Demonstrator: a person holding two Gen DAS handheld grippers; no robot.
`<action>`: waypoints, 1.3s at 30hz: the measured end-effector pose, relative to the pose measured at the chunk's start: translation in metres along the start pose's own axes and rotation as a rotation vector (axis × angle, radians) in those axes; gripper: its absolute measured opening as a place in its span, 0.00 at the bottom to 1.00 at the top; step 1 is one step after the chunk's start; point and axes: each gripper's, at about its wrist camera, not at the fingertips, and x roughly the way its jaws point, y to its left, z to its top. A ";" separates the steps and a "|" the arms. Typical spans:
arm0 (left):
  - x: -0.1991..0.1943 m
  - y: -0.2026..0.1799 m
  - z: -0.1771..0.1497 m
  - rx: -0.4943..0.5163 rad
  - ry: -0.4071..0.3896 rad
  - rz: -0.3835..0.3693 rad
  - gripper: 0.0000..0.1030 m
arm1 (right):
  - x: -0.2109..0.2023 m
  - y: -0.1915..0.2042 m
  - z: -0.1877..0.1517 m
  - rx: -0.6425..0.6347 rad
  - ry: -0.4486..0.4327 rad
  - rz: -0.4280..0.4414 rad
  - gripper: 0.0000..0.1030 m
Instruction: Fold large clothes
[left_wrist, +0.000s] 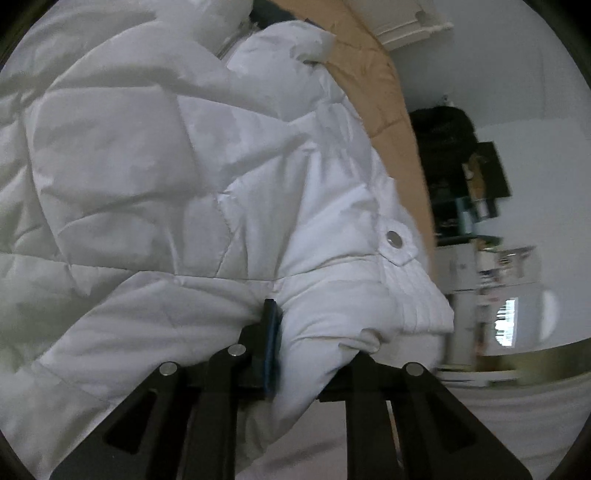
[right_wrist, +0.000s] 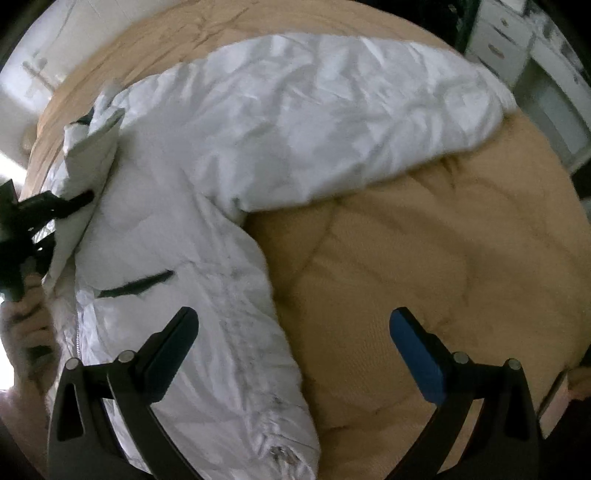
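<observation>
A large white quilted puffer jacket lies on a tan quilted bed cover. In the left wrist view the jacket fills most of the frame, with a silver snap tab on its cuff. My left gripper is shut on a fold of the jacket near that cuff. It also shows at the left edge of the right wrist view, clamped on the jacket edge. My right gripper is open and empty above the jacket's lower sleeve, with one finger over white fabric and the other over the cover.
The tan cover runs along the jacket's right side. Beyond the bed stand a dark shelf with items and white drawers. A dark pocket slit marks the jacket front.
</observation>
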 end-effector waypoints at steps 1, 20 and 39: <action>-0.007 0.006 0.000 -0.015 0.016 -0.026 0.19 | -0.004 0.011 0.005 -0.032 -0.018 -0.003 1.00; 0.007 0.037 0.004 0.038 -0.106 -0.024 0.33 | 0.092 0.183 0.142 -0.141 0.064 0.432 0.59; -0.129 0.084 0.034 0.231 -0.311 0.445 0.81 | 0.103 0.198 0.137 -0.251 -0.037 0.253 0.30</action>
